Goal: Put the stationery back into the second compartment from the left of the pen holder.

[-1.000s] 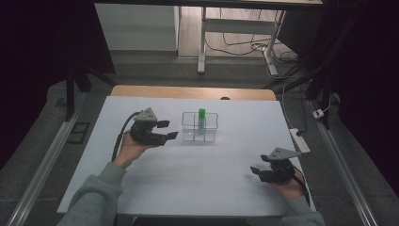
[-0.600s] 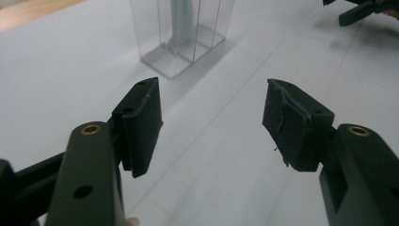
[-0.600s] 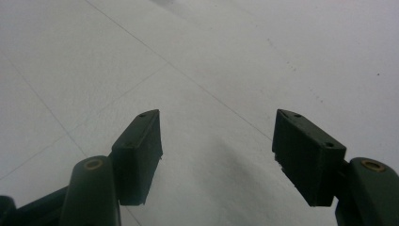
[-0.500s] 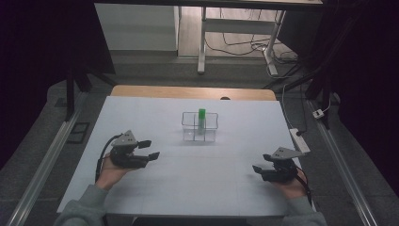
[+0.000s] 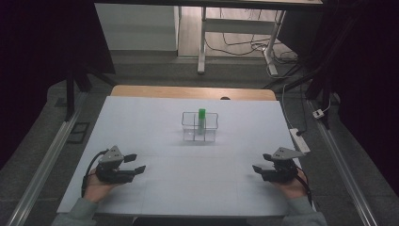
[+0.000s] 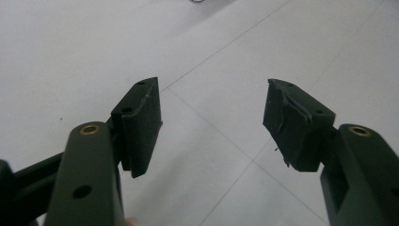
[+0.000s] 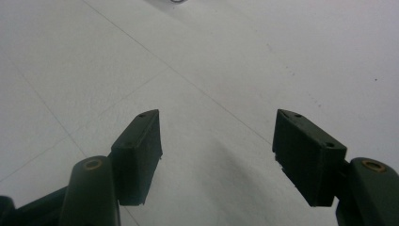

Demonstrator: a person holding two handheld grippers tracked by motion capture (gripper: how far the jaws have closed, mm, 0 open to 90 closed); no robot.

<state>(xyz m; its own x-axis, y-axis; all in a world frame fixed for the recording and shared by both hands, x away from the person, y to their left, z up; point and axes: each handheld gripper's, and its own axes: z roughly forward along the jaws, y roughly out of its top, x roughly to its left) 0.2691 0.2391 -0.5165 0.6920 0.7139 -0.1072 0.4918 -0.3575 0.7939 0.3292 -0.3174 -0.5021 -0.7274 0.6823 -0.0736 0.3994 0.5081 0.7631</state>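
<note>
Two grippers rest low over the white table, one in each hand, both with nothing between their jaws. The left gripper sits at about eight o'clock on the tabletop, its jaws standing apart and aimed toward the table's middle; the left gripper view looks along the same left gripper, whose black pads have a wide gap with bare white surface between them. The right gripper sits at about four o'clock, near the table's right edge, its jaws also spread and aimed toward the middle; in the right gripper view the right gripper has its pads well apart over the plain tabletop.

A clear rack stands near the middle of the table, toward twelve o'clock, well apart from both grippers. A tube with a green cap stands upright in it, probably in a back compartment near the rack's centre, though the clear walls make the exact slot hard to tell. Neither gripper touches the rack or the tube.

A curved glint at the top edge of each gripper view may be the rack's base.
</note>
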